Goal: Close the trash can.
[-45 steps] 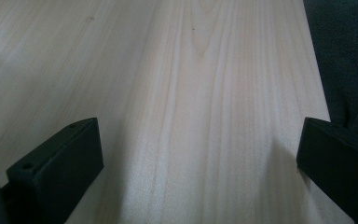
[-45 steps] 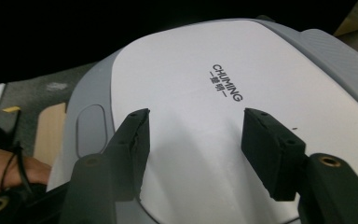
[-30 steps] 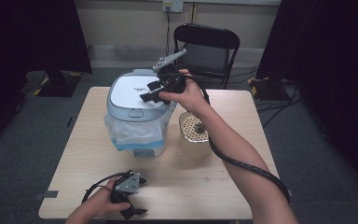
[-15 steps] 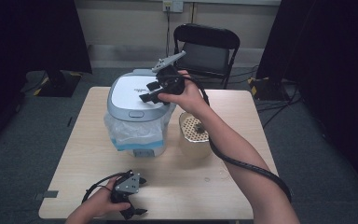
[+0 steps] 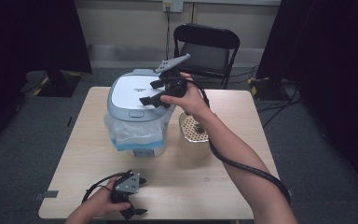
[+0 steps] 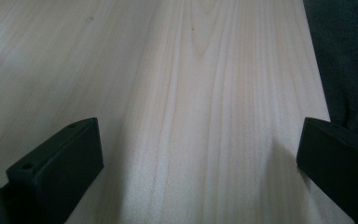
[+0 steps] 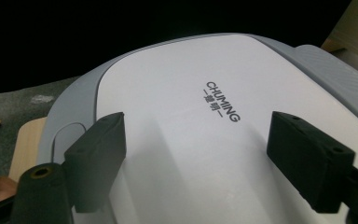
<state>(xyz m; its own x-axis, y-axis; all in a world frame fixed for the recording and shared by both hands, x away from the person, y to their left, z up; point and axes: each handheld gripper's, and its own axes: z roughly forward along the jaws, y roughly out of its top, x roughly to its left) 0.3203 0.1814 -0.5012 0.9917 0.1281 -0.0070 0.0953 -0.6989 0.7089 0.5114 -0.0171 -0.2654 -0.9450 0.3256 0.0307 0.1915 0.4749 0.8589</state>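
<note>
Now your right tongs point(image 7: 193, 154) have just been opening above the bin lid point(image 7: 182, 121), nothing between; left tongs point(image 6: 196, 154) rest apart on the counter point(image 6: 191, 70).

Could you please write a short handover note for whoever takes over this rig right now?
Right gripper: jaws have just been opening, now wide apart over the white lid of the lidded bin; nothing between them.
Left gripper: open, empty, resting on the table at its near edge.
Things: the bin, lined with a plastic bag, stands mid-table, lid down. A round perforated container sits just to its right.
Done: lid appears closed and released.
Left: can't tell what comes next; check the lid is seated before moving on.
</note>
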